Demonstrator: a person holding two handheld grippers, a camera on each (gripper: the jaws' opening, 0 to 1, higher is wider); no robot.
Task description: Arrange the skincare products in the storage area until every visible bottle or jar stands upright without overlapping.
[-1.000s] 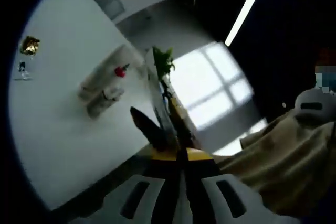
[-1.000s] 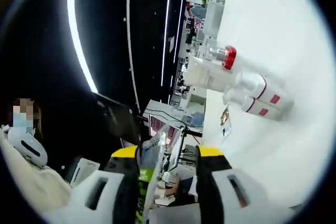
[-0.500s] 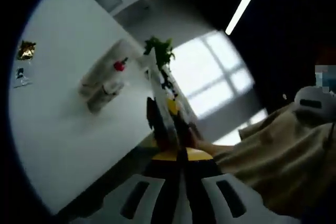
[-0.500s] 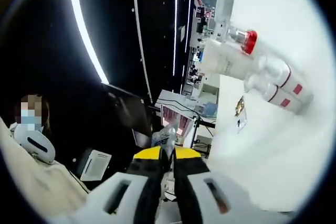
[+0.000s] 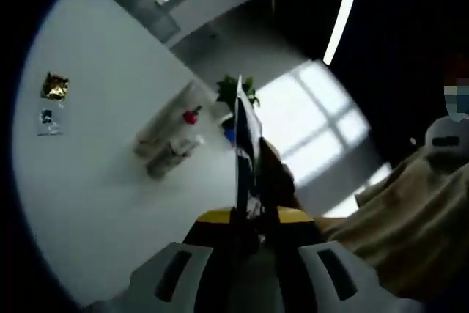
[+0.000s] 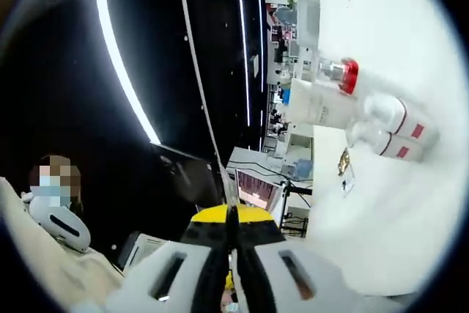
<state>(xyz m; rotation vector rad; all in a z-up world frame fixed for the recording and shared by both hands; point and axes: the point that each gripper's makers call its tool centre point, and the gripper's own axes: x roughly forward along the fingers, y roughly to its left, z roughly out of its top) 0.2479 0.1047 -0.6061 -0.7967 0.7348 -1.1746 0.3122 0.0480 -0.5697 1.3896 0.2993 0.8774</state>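
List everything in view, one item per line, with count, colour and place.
White bottles: three or so, white with red marks, grouped on the table.
Red cap: one, on a clear-necked bottle in that group.
Gold packet: one, on the table apart from the bottles.
Small clear packet: one, next to the gold packet.
White table: one, under everything.
Flat sachet: one, green print at its top, seen edge-on, pinched in the left gripper.
Left gripper: fingers shut on the sachet.
Right gripper: fingers shut on a thin edge.
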